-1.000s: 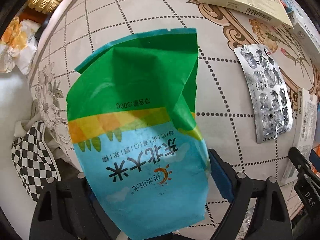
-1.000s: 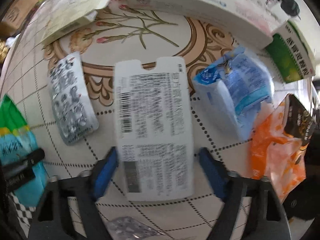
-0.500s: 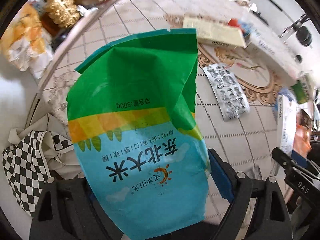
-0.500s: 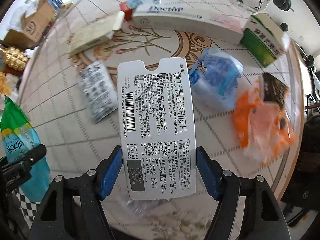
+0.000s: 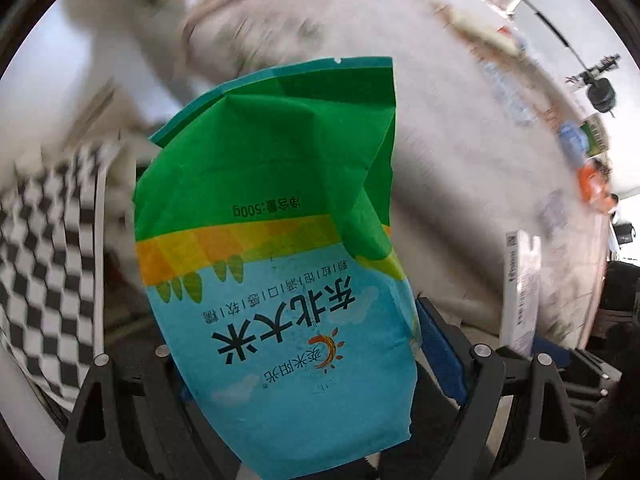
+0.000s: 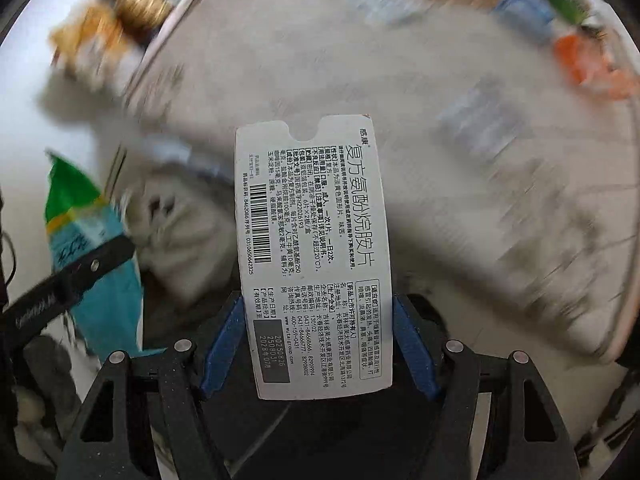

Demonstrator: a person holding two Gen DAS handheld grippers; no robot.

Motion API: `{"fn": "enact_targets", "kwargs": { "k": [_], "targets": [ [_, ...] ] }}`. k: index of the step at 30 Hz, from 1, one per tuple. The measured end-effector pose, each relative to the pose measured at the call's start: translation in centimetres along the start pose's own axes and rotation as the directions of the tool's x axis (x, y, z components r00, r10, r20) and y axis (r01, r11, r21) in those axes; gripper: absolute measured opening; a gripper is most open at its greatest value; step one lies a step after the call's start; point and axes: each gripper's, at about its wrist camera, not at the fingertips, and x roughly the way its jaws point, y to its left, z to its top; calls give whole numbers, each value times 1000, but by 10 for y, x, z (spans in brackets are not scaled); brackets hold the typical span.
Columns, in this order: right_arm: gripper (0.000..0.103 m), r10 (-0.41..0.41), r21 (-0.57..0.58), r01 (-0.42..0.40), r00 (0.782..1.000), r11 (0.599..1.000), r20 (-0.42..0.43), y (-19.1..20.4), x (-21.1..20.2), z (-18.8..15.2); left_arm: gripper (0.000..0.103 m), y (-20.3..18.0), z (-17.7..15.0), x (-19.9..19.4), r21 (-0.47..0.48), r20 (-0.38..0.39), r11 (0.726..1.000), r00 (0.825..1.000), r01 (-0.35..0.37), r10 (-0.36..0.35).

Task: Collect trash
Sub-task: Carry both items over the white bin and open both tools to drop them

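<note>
Big change from half a second ago: both views now smeared with motion blur, table [image 5: 460, 184] has slid away toward the top and right, and the checkered bag [image 5: 44, 264] fills much more of the left side of the left view. Grips unchanged.

Left gripper [image 5: 296, 364] stays clamped on the rice bag [image 5: 272, 248], bag off the table, held in the air. Long axis runs away from the camera, green end far, blue end down at the jaws, print upside down. Left blue pad hidden behind the bag; right pad [image 5: 434, 344] shows at its edge.

Right gripper [image 6: 316, 344] stays clamped on the flat white medicine box [image 6: 316, 248], blue pads touching both long edges near its lower end. Box points away from the camera, notched flap at the far end, text sideways. Also lifted clear of the table.

Hard to read: packets at the table's far right are just blue, green and orange blurs [image 6: 576, 56]. Rice bag [image 6: 92, 256] shows at left of the right view, partly behind the left gripper's black finger.
</note>
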Motion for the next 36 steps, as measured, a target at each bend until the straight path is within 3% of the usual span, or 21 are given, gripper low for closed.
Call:
{"fn": "enact_targets", "kwargs": {
  "k": [4,8,14,16,21,25,28,30,36],
  "targets": [
    [74,-2,-18,0,994,1000,-105,9,77,-16,89,39,-23,69,-91,-75,995,996,34,-41],
    [74,-30,17,32,989,999,-148,-10,165,-14,89,57,-18,166,-138,-131,988,988,63,-81],
    [74,-67,116,87,985,989,-160,-68,291,16,89,39,22,307,-116,-209,981,962,153,-175],
    [74,-73,134,94,985,987,-156,-84,326,28,89,24,42,356,-80,-236,984,956,160,-175],
    [74,-71,131,90,987,987,-146,-103,397,57,90,10,64,429,-69,-293,979,934,190,-202],
    [75,-51,110,69,987,991,-152,-102,428,68,91,9,60,445,-65,-308,976,926,210,-219],
    [77,-21,102,37,988,994,-156,-101,439,68,101,19,58,441,-76,-308,973,923,217,-230],
    [103,-15,87,29,988,996,-151,-101,441,70,101,26,54,440,-90,-298,975,929,202,-220],
    [103,-116,37,121,986,992,-120,-100,424,61,101,47,33,414,-87,-245,993,964,83,-102]
  ]
}}
